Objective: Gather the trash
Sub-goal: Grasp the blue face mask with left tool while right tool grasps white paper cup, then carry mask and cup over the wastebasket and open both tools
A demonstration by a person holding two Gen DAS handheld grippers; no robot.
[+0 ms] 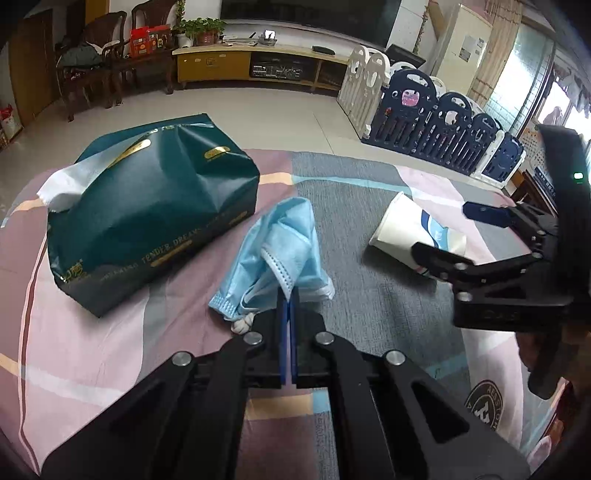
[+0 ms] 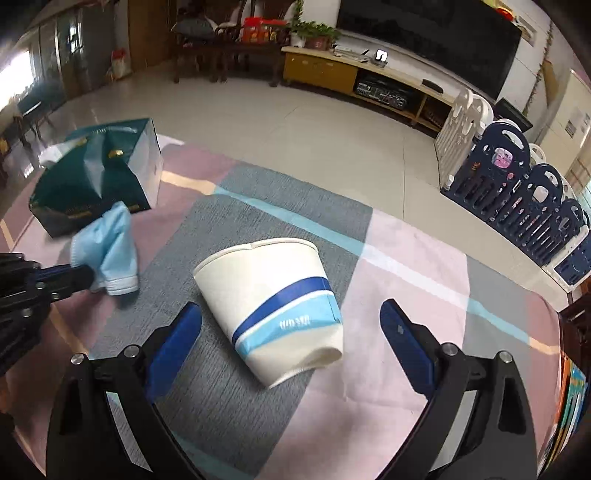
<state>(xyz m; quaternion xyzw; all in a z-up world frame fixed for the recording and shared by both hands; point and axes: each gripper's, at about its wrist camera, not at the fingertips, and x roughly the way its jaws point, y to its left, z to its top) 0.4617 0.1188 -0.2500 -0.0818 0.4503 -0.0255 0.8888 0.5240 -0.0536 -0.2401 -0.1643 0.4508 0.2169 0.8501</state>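
The left gripper point(image 1: 288, 295) points steeply down at the table, its blue pads pressed together on the near edge of a crumpled blue face mask point(image 1: 275, 251); how much fabric is actually pinched between them is hard to judge, since the pads hide the contact. The right gripper point(image 2: 291, 325) also tilts downward, jaws spread wide on either side of a paper cup point(image 2: 269, 306) without touching it. The cup, white with blue bands, lies on its side with its mouth facing away, right of the mask. A dark green tissue pack point(image 1: 147, 218) sits at the far left, just beside the mask. All rest on a tablecloth point(image 2: 424, 302) of pink, grey and mauve blocks. Beyond is a tiled floor point(image 2: 295, 122), a TV cabinet point(image 1: 243, 64) with a potted plant point(image 1: 201, 29), wooden chairs point(image 1: 107, 55), and a playpen fence point(image 1: 443, 125) at the far right.
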